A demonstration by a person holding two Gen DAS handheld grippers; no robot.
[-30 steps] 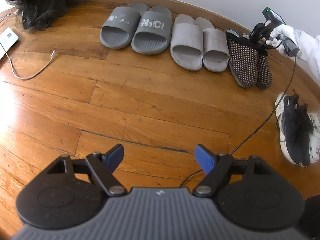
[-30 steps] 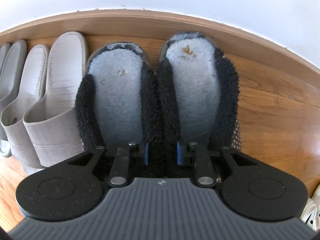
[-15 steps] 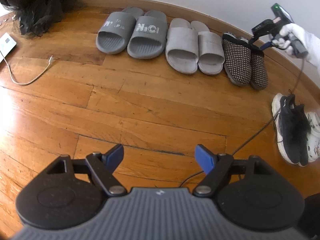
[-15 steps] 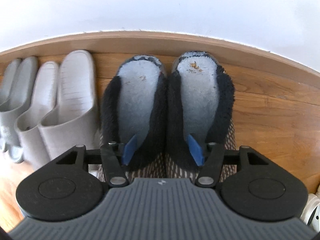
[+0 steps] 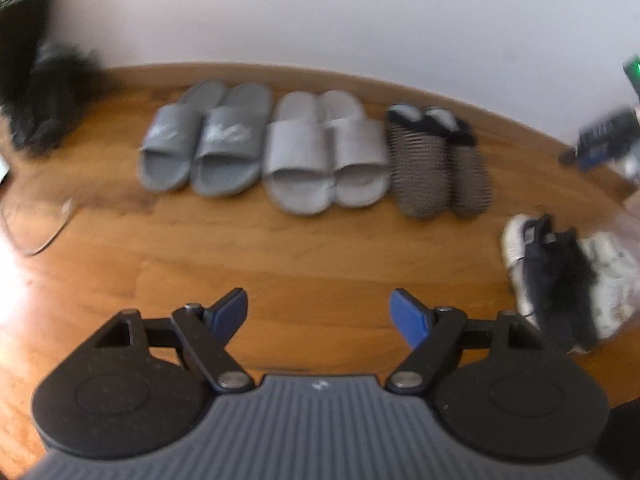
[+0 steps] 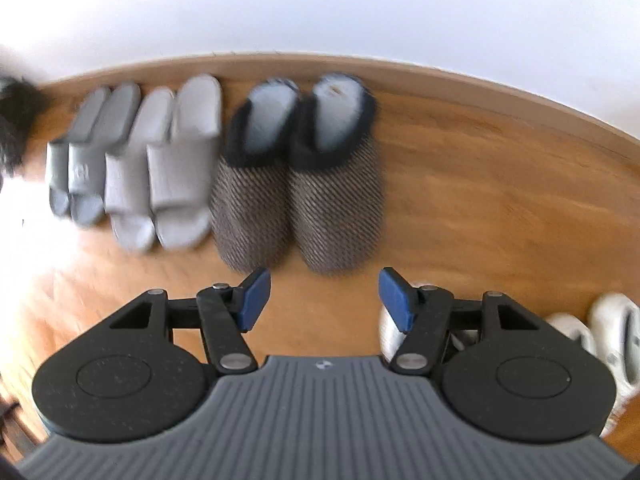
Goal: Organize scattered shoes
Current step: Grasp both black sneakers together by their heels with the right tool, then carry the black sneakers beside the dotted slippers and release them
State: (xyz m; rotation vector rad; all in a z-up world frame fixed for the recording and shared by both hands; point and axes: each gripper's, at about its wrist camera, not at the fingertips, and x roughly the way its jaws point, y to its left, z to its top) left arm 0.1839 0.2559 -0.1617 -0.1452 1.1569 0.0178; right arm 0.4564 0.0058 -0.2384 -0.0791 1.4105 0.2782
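Black fuzzy heap (image 5: 44, 92), white cable (image 5: 48, 232) on wood floor (image 5: 320, 256).

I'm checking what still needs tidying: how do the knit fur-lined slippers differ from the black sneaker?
The knit fur-lined slippers stand as a neat pair in the row along the wall; the black sneaker lies apart, jumbled against white shoes. The slippers are brown-patterned and open-backed, the sneaker black with a white sole. Both rest on the wood floor.

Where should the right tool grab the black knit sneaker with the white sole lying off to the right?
Probably at the collar of the black knit sneaker with the white sole, coming down from above. It lies pressed against white shoes, so its sides are crowded, while the soft opening faces up and can be pinched. The right tool is open and empty. Blur hides finer detail.
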